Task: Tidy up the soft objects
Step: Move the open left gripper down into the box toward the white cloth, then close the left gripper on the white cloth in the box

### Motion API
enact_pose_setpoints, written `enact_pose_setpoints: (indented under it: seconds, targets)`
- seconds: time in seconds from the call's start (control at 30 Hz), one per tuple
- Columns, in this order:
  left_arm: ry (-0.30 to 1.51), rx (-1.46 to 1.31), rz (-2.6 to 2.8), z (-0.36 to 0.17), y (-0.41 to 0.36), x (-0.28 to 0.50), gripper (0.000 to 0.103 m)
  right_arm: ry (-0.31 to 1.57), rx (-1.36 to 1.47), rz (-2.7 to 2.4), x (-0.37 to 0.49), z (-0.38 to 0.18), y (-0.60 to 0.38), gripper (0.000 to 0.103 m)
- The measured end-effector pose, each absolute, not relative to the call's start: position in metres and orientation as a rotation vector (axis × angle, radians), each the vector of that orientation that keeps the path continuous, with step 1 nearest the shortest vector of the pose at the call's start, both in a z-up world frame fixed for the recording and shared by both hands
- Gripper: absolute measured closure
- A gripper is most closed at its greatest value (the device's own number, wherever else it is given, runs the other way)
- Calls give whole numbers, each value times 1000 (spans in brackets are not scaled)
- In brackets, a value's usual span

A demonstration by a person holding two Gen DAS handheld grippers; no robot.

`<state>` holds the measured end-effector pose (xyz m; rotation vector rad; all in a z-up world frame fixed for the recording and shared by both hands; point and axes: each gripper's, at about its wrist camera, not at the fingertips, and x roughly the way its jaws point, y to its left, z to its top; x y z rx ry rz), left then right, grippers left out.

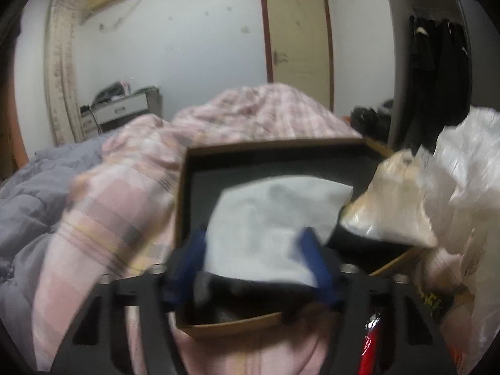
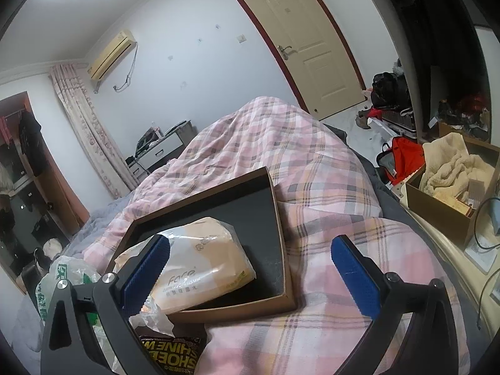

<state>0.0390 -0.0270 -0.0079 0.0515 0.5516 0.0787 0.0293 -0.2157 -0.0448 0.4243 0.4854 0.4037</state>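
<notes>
Left tool (image 1: 253, 262) grips a pale cloth (image 1: 272, 218) over the box (image 2: 275, 212) on the bed. Tissue pack (image 2: 200, 262) already inside. Right tool (image 2: 250, 273) open, empty; bags (image 1: 462, 172) probably left.

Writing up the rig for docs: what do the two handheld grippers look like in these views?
Both match: the left gripper and right gripper have black, angular frames with cut-out slots and round silver bolt heads at the finger bases. Each finger carries a blue pad; the right gripper's pads show a fine ribbed texture, the left's are blurred. No cables, markings, hands or sleeves show.
</notes>
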Motion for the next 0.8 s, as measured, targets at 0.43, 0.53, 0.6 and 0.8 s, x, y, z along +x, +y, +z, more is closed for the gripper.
enact_pose_setpoints:
  seconds: [0.43, 0.53, 0.6, 0.8]
  targets:
    - [506, -8, 65, -3, -17, 30, 91, 488, 432, 405, 30, -45, -216, 0]
    - [456, -32, 64, 2, -12, 20, 92, 486, 436, 406, 30, -45, -217, 0]
    - [419, -47, 65, 6, -9, 11, 93, 484, 440, 406, 29, -45, -217, 0]
    - [348, -101, 43, 17, 1, -14, 93, 484, 440, 406, 29, -45, -217, 0]
